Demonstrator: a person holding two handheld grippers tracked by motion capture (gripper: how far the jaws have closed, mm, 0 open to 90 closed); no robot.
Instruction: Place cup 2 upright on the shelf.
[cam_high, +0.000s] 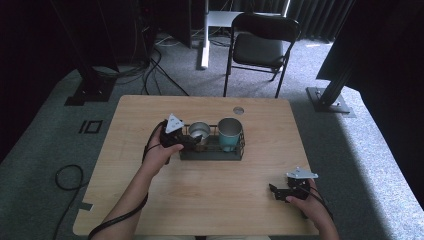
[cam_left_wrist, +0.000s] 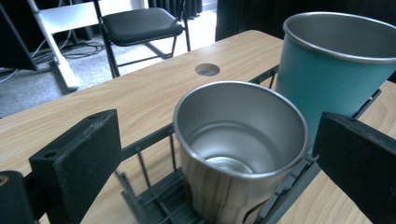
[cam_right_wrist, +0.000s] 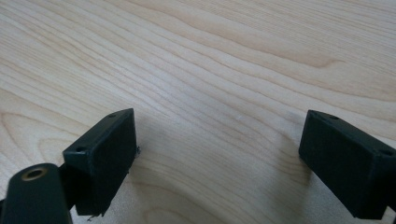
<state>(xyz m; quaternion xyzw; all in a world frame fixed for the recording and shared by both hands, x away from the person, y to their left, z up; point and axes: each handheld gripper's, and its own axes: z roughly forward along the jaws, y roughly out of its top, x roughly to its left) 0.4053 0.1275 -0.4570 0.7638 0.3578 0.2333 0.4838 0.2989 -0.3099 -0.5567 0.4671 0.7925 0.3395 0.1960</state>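
A dark wire rack (cam_high: 212, 154) stands on the wooden table (cam_high: 210, 200) and holds two cups. A steel cup (cam_high: 199, 132) sits upright at its left end, with a teal cup (cam_high: 230, 132) upright to its right. My left gripper (cam_high: 190, 141) is at the rack's left end, open. In the left gripper view the steel cup (cam_left_wrist: 233, 186) stands between the wide jaws of the left gripper (cam_left_wrist: 215, 140), which do not touch it; the teal cup (cam_left_wrist: 327, 70) is behind it at the right. My right gripper (cam_high: 277, 192) rests open near the table's front right, over bare wood (cam_right_wrist: 217, 154).
A round cable hole (cam_high: 238, 110) lies in the tabletop behind the rack. A black folding chair (cam_high: 262, 42) stands beyond the far edge. Cables trail over the carpet at the left (cam_high: 67, 177). Dark stands flank the table.
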